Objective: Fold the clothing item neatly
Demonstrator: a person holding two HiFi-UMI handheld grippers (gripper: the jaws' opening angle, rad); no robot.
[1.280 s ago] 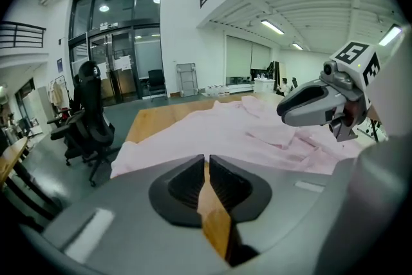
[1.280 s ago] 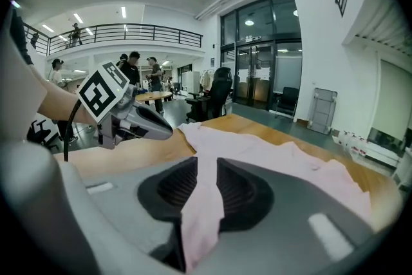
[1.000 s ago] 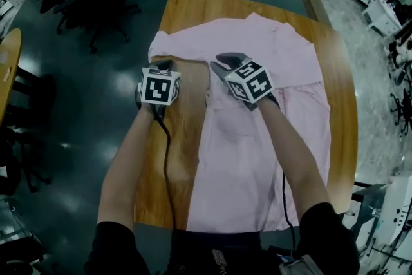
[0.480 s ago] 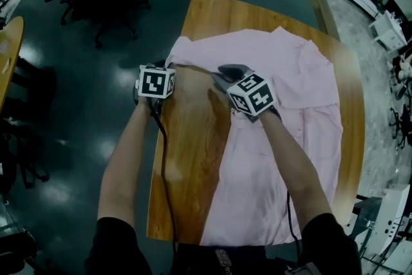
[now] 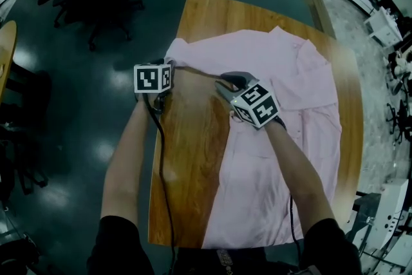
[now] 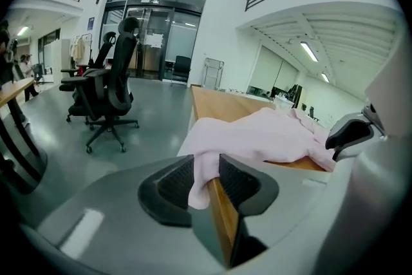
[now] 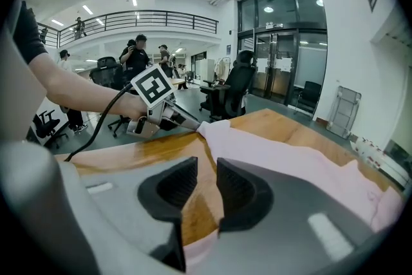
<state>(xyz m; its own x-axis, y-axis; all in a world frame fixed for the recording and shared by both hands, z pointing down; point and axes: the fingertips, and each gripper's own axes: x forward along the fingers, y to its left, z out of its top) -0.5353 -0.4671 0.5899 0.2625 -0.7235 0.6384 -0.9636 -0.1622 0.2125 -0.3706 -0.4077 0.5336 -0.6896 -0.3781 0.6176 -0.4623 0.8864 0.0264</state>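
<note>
A pink shirt [image 5: 283,106] lies spread on the wooden table [image 5: 187,164], with one sleeve [image 5: 193,55] drawn out to the table's left edge. My left gripper [image 5: 168,66] is at that edge. Its jaws have just been opening and now stand apart, with the sleeve end [image 6: 203,170] hanging loosely between them in the left gripper view [image 6: 207,167]. My right gripper [image 5: 232,82] sits on the shirt's left edge. Its jaws are narrow [image 7: 207,167], with a fold of pink cloth [image 7: 199,248] caught low between them. It looks at the left gripper [image 7: 161,116].
Black office chairs [image 5: 96,3] stand on the dark floor beyond the table's left edge [image 6: 106,93]. Part of another wooden table [image 5: 6,61] shows at far left. Several people [image 7: 135,55] stand in the background. Cables trail from both grippers along the person's arms.
The left gripper carried the sleeve end out to the table's left edge and lower, and its jaws parted. The right gripper shifted slightly down with the shirt edge.
</note>
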